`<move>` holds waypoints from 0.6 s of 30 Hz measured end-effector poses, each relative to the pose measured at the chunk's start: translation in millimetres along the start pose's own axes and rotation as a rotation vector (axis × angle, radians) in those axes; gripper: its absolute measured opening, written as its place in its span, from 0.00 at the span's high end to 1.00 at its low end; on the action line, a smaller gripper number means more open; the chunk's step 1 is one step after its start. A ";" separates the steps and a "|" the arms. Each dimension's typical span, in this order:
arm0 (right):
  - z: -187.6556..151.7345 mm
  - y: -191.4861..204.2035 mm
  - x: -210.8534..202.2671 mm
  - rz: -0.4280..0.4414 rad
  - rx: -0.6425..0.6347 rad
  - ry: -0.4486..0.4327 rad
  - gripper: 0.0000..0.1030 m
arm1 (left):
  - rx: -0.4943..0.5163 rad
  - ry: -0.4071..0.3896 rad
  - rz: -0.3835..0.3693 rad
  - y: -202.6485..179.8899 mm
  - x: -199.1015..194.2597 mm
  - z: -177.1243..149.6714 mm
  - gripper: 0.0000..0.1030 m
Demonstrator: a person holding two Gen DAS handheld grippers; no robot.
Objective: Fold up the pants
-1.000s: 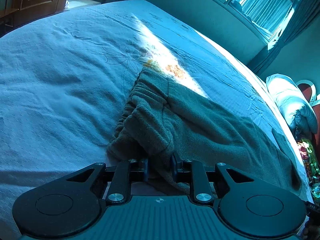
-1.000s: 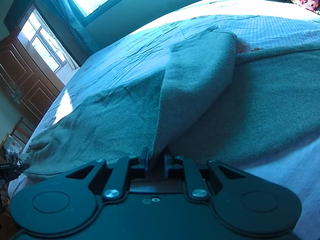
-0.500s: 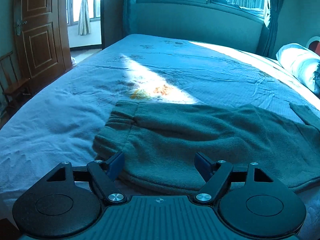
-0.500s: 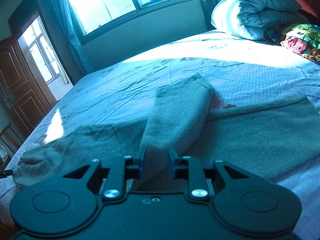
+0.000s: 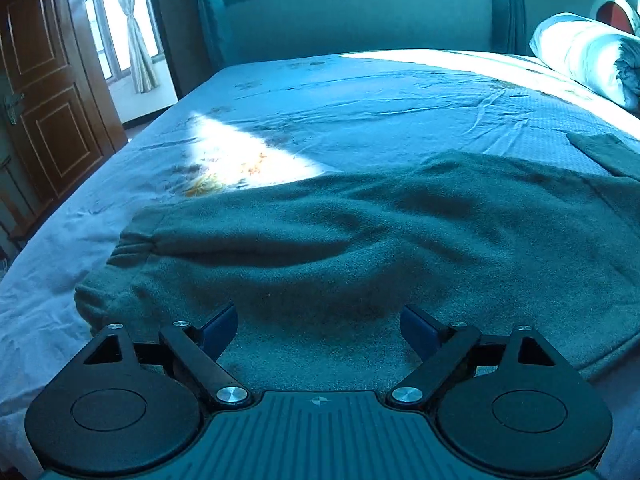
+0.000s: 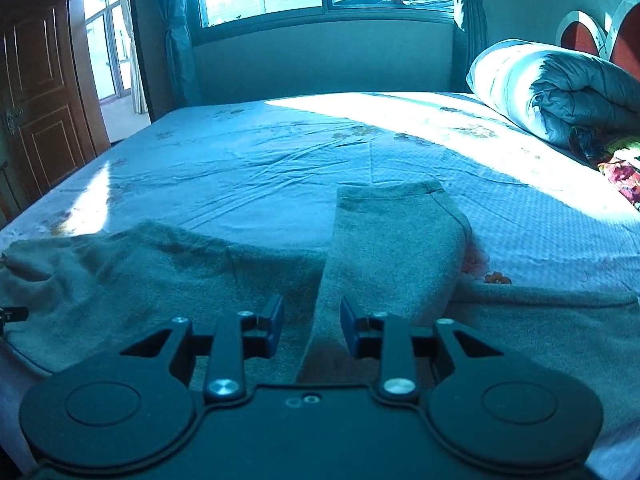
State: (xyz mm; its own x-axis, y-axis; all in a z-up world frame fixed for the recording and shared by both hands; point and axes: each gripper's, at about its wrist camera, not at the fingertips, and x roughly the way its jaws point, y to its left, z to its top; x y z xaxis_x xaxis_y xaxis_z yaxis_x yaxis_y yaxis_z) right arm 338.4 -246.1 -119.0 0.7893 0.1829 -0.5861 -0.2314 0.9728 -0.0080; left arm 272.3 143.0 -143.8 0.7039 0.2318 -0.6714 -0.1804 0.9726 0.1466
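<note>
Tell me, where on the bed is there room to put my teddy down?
The bed sheet is bare between the pants and the window wall, and on the door side past the waistband. The headboard end is crowded: a rolled quilt and colourful cloth lie there. The near edge is covered by the pants.

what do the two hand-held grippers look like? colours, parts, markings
Both match: left hand-held gripper and right hand-held gripper are matte black, with two round discs, silver screws on angled linkage arms, and dark blue finger pads. The left's body is ribbed with a small crosshair mark. No cables or sleeves in view.
</note>
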 end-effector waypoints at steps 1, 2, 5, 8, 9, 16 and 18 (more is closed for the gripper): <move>1.3 4.2 8.6 -0.035 -0.047 0.013 0.73 | -0.016 0.013 -0.004 0.5 5.3 -1.0 0.12; 1.9 7.7 17.2 -0.082 -0.093 0.025 0.71 | -0.021 0.029 0.008 -1.1 12.3 -4.7 0.11; 0.1 7.4 32.7 -0.168 -0.192 0.052 0.68 | -0.012 0.024 0.029 -5.1 19.1 -13.1 0.04; -4.8 -18.8 18.8 -0.205 -0.077 0.041 1.00 | -0.031 0.026 0.010 0.1 21.6 -16.1 0.01; -9.0 -29.2 10.5 -0.210 -0.016 0.032 1.00 | -0.033 0.023 0.008 1.3 22.1 -17.3 0.00; -93.6 -111.0 -44.2 -0.106 0.617 -0.014 0.88 | -0.016 -0.084 -0.106 -35.1 -6.2 -6.2 0.00; -99.2 -114.6 -51.0 -0.098 0.654 -0.023 0.85 | 0.067 -0.104 -0.120 -66.1 -10.5 -2.9 0.00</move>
State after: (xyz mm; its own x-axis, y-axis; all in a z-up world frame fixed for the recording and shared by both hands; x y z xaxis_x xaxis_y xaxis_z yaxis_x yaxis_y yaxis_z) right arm 268.3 -381.0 -168.5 0.8030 0.0853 -0.5898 0.2292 0.8694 0.4378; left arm 274.8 76.2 -148.5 0.7858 0.1116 -0.6083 -0.0471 0.9915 0.1210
